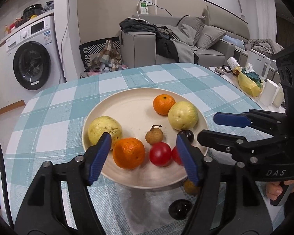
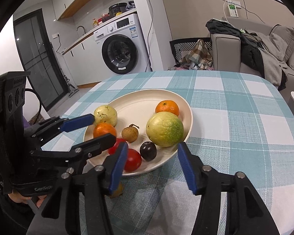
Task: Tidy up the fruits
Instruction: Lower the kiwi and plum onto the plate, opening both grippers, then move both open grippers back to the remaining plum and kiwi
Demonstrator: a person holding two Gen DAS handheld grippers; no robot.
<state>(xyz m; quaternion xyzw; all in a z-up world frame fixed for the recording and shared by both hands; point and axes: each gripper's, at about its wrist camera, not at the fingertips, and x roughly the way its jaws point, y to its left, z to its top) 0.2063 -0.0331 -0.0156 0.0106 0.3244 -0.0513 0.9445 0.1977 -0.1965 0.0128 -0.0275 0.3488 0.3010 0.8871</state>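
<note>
A cream plate (image 1: 131,107) (image 2: 147,101) on the checked tablecloth holds two yellow-green guavas (image 1: 183,115) (image 2: 164,129), two oranges (image 1: 129,152) (image 2: 167,107), two red tomatoes (image 1: 160,154) (image 2: 132,160), a brown longan (image 1: 154,136) (image 2: 129,134) and a dark plum (image 1: 187,135) (image 2: 148,150). Another dark plum (image 1: 180,209) and a small brownish-orange fruit (image 1: 190,187) (image 2: 116,192) lie on the cloth beside the plate's near rim. My left gripper (image 1: 145,156) (image 2: 100,129) is open over the plate's near edge. My right gripper (image 2: 152,168) (image 1: 209,126) is open and empty at the plate's right rim.
A side table (image 1: 225,72) at the right holds a yellow bag (image 1: 249,84), a kettle and white cups. A sofa with clothes (image 1: 176,39) stands behind the table and a washing machine (image 1: 29,58) at the left.
</note>
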